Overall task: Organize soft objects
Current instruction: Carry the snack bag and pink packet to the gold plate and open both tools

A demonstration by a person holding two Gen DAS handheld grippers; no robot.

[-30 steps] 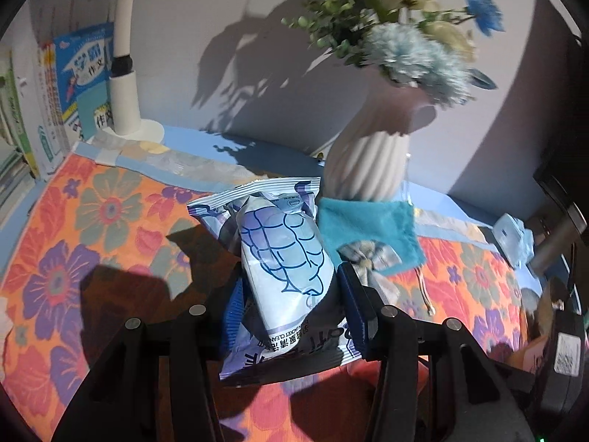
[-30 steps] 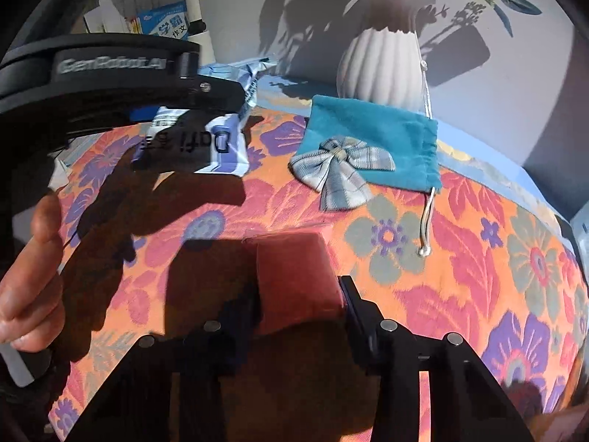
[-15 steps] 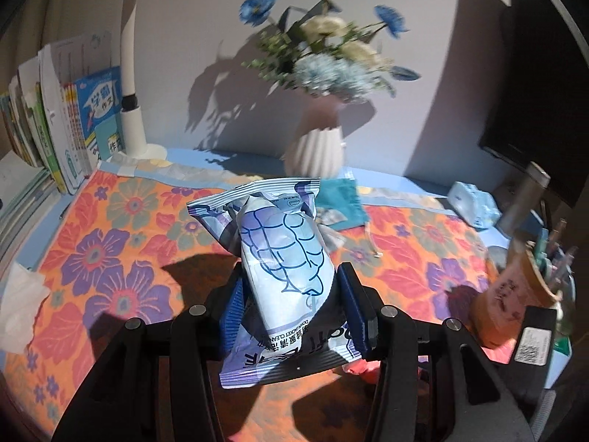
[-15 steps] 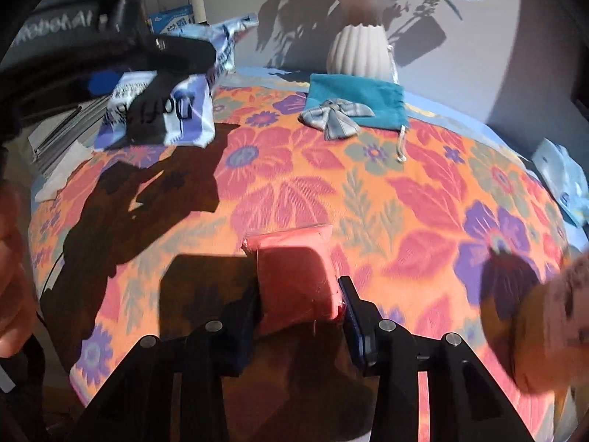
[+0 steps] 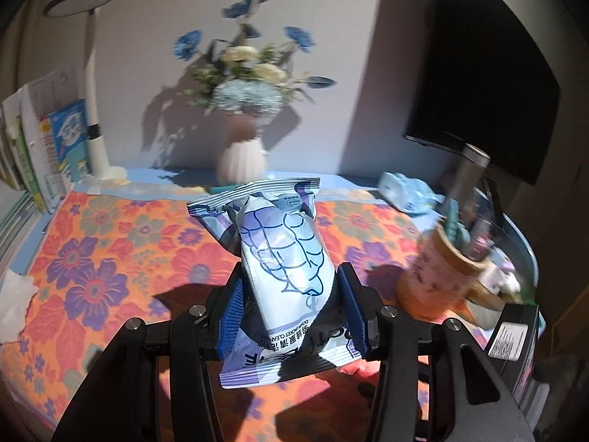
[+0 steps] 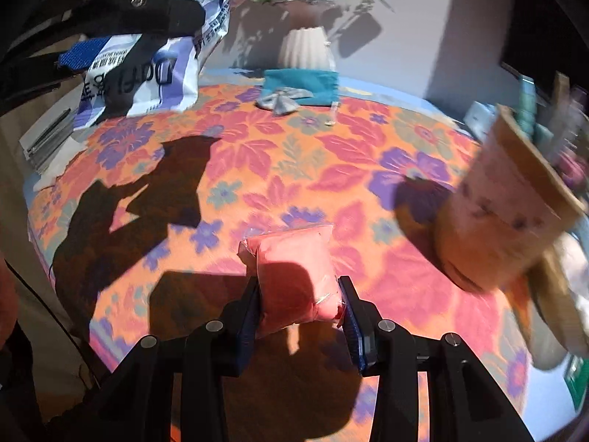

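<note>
The left tool [image 5: 291,305], in its own wrist view, is clenched partway on a pale blue wipes packet [image 5: 283,258], the blue pads pressing the packet's lower sides so the film bulges between them. The packet's long axis runs straight out along the fingers, its crimped top edge pointing away from the tool and its printed bottom edge hanging down below the pads, clear of the flowered cloth [image 5: 110,258] that covers the bench. Ahead and to the right of this tool stands a brown pen cup [image 5: 441,276], with a round tub [image 5: 522,243] just behind it; that side looks, as a guess, like where the load is headed. In the right wrist view, the right tool [image 6: 300,302] is likewise closed partway on a soft pink pouch [image 6: 294,272], gripped by its near half, with the far half sticking forward past the fingertips and lifted off the cloth. From this tool the pen cup [image 6: 508,202] is close on the right, so the right hand seems the nearer one to that side, while the left tool with its packet [image 6: 147,73] hangs high on the far left. A teal drawstring bag [image 6: 300,83] with a checked bow [image 6: 281,97] lies flat far ahead, against the white vase [image 6: 305,49], not yet collected.
</note>
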